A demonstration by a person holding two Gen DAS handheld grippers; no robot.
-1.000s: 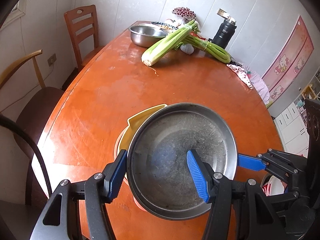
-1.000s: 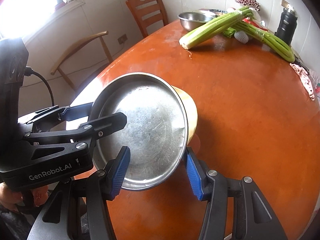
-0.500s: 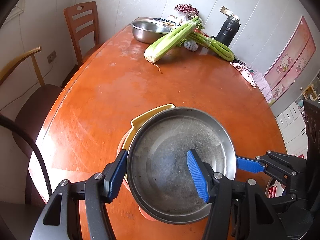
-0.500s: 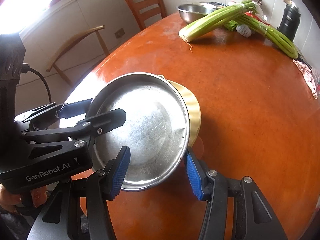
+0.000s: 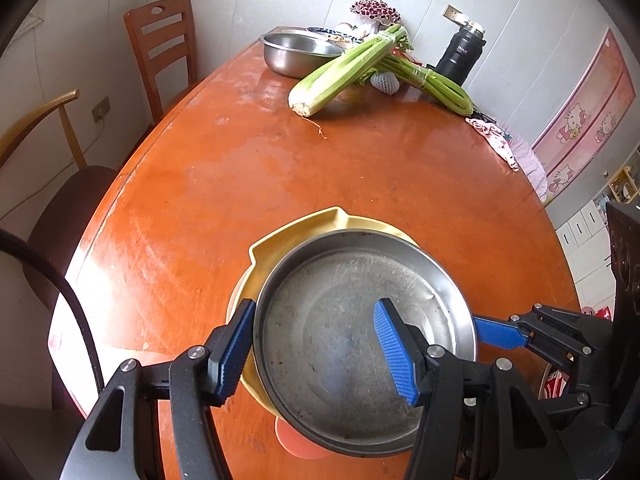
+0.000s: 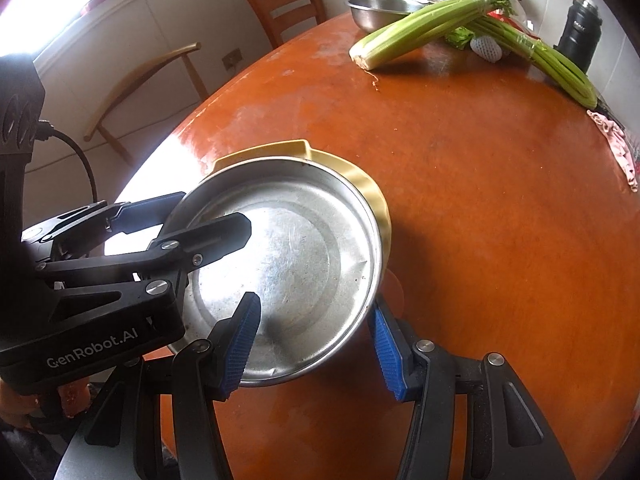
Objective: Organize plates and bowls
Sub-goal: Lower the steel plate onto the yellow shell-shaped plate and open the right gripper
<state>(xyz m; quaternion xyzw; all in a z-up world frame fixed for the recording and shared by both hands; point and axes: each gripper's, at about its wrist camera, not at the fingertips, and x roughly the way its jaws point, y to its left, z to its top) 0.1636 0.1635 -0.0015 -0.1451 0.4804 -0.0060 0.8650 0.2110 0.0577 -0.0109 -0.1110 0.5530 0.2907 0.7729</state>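
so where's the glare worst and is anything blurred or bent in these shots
Right wrist view: the window is blown out, and white glare covers the table edge and the steel plate near the left gripper. Left wrist view: only a small bright patch at the table's left edge. Both views are sharp, but the fisheye bows the table and darkens the corners.

The steel plate is covering most of the yellow dish, so only its far rim is showing. Something orange is peeking out underneath, can't tell what. The celery is blocking part of the far steel bowl. The thermos label is looking too small to read.
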